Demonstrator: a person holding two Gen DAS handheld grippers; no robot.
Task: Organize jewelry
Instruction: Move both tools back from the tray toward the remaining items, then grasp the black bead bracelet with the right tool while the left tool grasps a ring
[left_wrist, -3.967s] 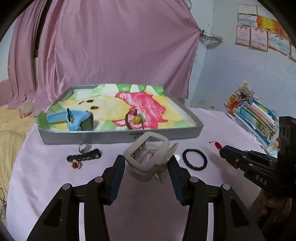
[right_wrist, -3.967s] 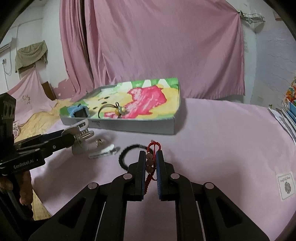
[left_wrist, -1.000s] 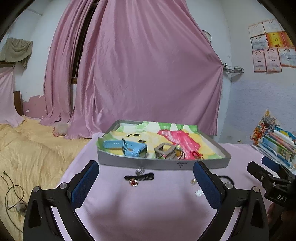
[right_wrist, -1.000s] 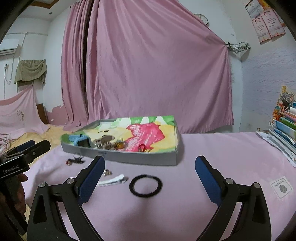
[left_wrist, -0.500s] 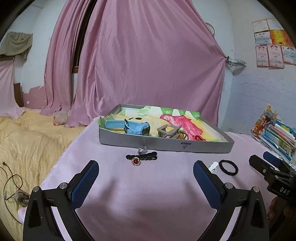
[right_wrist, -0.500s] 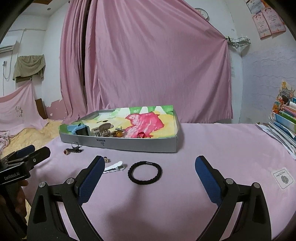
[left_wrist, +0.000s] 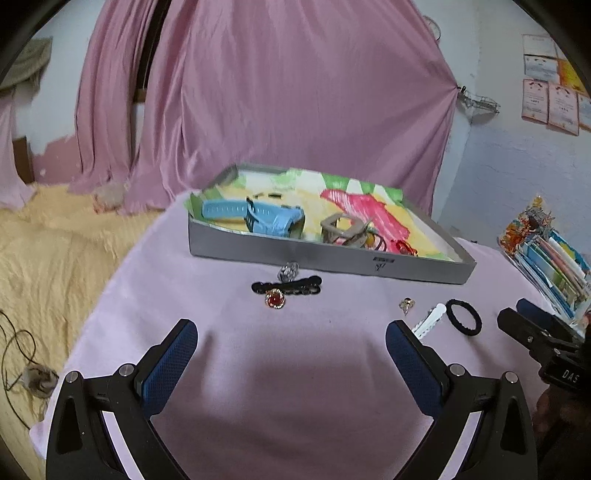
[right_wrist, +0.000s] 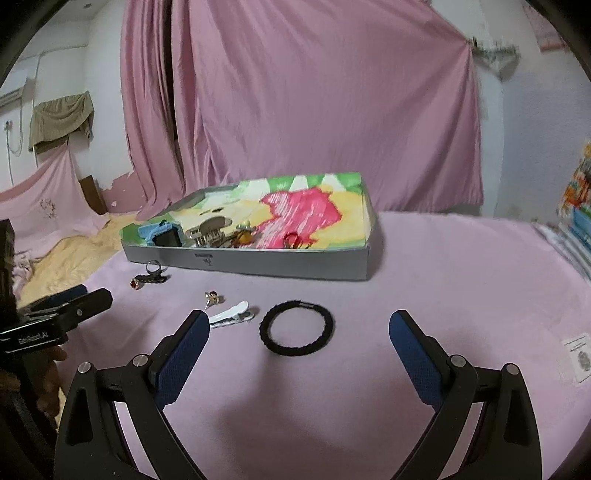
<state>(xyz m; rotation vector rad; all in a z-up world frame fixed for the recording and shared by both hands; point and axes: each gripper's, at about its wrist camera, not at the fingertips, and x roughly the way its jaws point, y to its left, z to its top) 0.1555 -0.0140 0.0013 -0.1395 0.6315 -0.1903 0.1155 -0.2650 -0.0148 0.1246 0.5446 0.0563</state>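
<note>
1. we hold the left gripper above the pink-covered table, its blue-padded fingers spread wide with nothing between them.
2. the right gripper is just as wide apart and empty, hovering low over the black hair tie, which lies flat on the cloth between its fingertips.
3. the grey tray with the bright printed lining sits farther back on the table.
4. inside the tray we see the blue watch, the grey claw clip beside it, and a red piece near the front wall; small items close to the clip are too blurred to name.
5. in front of the tray, on the cloth, a black hair clip lies with a silver ring just behind it and a red-stone ring touching its near edge.
6. further right lie a small gold earring and a white hair clip, just beside the black hair tie.
7. a stack of colourful books stands at the table's right edge.
</note>
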